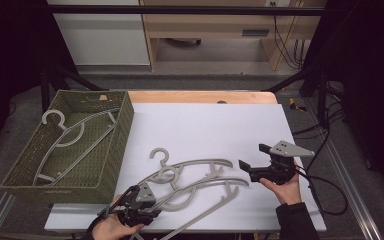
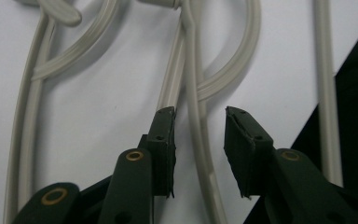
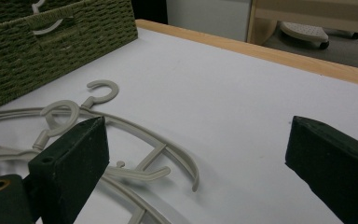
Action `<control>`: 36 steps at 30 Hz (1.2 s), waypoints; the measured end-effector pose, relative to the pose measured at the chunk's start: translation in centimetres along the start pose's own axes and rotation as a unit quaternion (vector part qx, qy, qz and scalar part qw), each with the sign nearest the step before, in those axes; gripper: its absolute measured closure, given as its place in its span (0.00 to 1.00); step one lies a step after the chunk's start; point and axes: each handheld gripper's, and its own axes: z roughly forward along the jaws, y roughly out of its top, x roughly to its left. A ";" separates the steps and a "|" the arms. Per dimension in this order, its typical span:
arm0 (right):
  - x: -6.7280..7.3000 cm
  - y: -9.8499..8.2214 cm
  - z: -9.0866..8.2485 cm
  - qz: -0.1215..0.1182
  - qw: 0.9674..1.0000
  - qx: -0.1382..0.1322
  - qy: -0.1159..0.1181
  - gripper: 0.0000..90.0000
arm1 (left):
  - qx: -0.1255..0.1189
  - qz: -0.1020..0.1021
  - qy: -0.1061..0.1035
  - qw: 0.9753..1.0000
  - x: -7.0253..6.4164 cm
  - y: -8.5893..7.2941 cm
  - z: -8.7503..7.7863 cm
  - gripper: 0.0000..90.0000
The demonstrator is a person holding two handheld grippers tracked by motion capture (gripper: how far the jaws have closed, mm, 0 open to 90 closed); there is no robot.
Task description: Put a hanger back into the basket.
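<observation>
Now L gripper [image 2: 199, 128] low, jaws part-open astride hanger [image 2: 196, 107]; R gripper [image 3: 196, 154] level, wide, empty.

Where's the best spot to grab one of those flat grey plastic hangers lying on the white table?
Probably a thin shoulder bar of the grey plastic hanger, taken from above: it lies flat and is slim enough for the jaws. The left gripper already straddles it there, not yet pinching.

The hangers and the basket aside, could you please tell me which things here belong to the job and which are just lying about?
In the job:
- hangers on the table
- left tool, open around a hanger bar
- green woven basket holding another hanger

Lying about:
- right tool, open, idle
- wooden furniture behind
</observation>
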 end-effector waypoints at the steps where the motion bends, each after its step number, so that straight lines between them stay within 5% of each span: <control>1: 0.0 0.0 0.0 0.001 1.000 0.000 -0.001 0.07 | 0.002 -0.004 -0.003 1.000 0.0 -0.1 0.1 0.72; 7: 0.0 0.0 0.0 0.001 1.000 0.000 0.002 0.07 | 0.023 -0.015 -0.011 1.000 0.0 -0.2 1.0 0.76; 24: 0.1 0.0 0.2 0.002 1.000 0.002 0.003 0.07 | 0.031 -0.044 0.023 0.998 -0.5 0.2 1.1 0.91; 36: 0.0 0.0 0.0 0.000 1.000 0.000 0.002 0.07 | -0.044 -0.048 0.006 0.998 -0.2 0.4 -1.4 0.91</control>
